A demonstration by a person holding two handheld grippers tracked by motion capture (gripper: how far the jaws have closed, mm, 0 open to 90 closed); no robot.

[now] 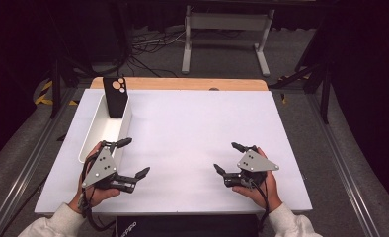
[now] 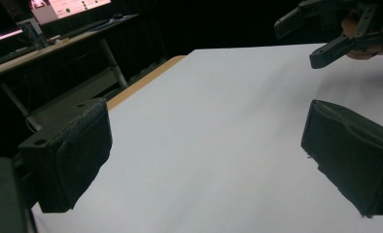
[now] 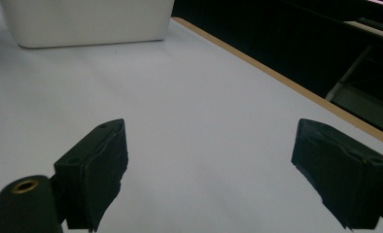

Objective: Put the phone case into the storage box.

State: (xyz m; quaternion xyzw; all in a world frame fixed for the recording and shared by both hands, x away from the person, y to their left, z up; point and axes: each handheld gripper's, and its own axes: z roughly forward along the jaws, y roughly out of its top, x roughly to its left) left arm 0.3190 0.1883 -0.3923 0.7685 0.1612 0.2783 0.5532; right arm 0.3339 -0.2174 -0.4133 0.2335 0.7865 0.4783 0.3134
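At ten o'clock a black phone (image 1: 116, 96) leans upright inside the white bin (image 1: 90, 141). The left hand-held gripper (image 1: 132, 158), jaws spread empty, sits beside it; a careless reach could topple it. The right hand-held gripper (image 1: 227, 158) gapes idle at four o'clock on the worktop (image 1: 192, 128).

The lower end of the black phone (image 1: 115, 97) was hidden inside the white bin (image 1: 91, 146), behind its wall, so how it rested there could not be told. In the right gripper view the bin (image 3: 87, 22) was cut off by the top edge. In the left gripper view the right gripper (image 2: 325, 36) was cut off at the top right corner, slightly blurred. The person's sleeves (image 1: 59, 222) ran out past the bottom edge of the high view. A dark thing (image 1: 182, 226) at the near edge of the worktop (image 1: 192, 133) was too dim to identify.
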